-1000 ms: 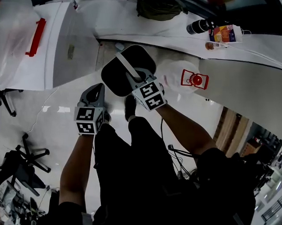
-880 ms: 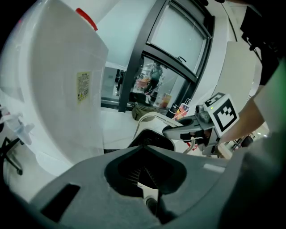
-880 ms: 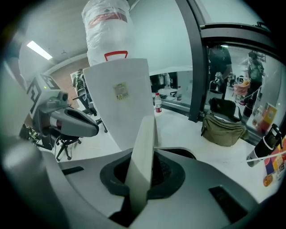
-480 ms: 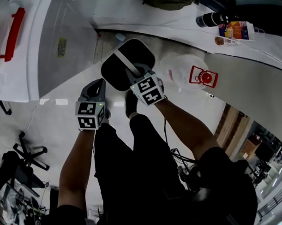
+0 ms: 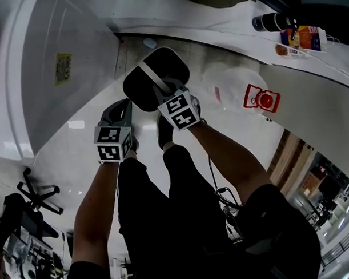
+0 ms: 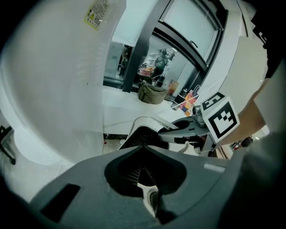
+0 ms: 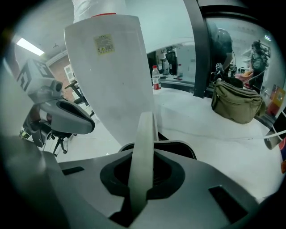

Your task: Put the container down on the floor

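Change: since the earlier frames both grippers had sunk toward the floor, and the white cabinet filled more of the head view's left side.
Container: the dark, rounded container hung just to the right of the white cabinet's lower corner, tilted. It did not look set down yet, though no view showed the gap beneath it.
Right gripper: the right gripper was nearly closed, with its jaws clamped on the pale handle that arched over the container's mouth.
Left gripper: the left gripper hung beside the cabinet's near edge, below and left of the container. Its jaws were together with nothing between them.
Handling: the container looked like stiff, light plastic, since one gripper carried it. The thin handle band probably pivoted, so the body could swing or tip as it landed.
Where to hold: the middle of the handle, as it was held, seemed best. The smooth dark rim offered the left gripper a steadying point if needed.
Risk: letting go before the base sat flat by the cabinet could have let it roll over.
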{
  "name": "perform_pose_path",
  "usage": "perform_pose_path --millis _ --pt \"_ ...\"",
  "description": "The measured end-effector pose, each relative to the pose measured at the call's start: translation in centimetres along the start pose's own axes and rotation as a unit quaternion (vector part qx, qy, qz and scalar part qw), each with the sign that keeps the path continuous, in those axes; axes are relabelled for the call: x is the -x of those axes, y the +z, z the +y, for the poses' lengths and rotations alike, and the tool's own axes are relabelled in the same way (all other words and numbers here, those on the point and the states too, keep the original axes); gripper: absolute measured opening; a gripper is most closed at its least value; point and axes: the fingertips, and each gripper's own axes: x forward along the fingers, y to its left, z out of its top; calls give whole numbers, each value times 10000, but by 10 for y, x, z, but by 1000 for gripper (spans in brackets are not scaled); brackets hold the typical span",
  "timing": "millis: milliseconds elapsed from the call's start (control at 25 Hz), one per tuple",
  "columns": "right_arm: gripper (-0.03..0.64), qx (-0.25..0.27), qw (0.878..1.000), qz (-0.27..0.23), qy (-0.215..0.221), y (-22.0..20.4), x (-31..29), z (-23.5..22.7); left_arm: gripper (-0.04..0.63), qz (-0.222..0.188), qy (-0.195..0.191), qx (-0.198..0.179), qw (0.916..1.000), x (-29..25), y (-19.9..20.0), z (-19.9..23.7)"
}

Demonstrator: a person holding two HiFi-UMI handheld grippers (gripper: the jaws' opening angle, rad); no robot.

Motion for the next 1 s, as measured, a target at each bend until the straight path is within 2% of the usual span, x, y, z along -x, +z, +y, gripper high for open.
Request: perform_pose_path --millis 480,1000 --pt "25 -136 9997 181 -20 -30 -64 -16 8 170 68 69 9998 -44 -25 23" --pt "25 -220 9992 335 -44 -59 -103 -23 8 213 60 199 9996 -69 -43 31"
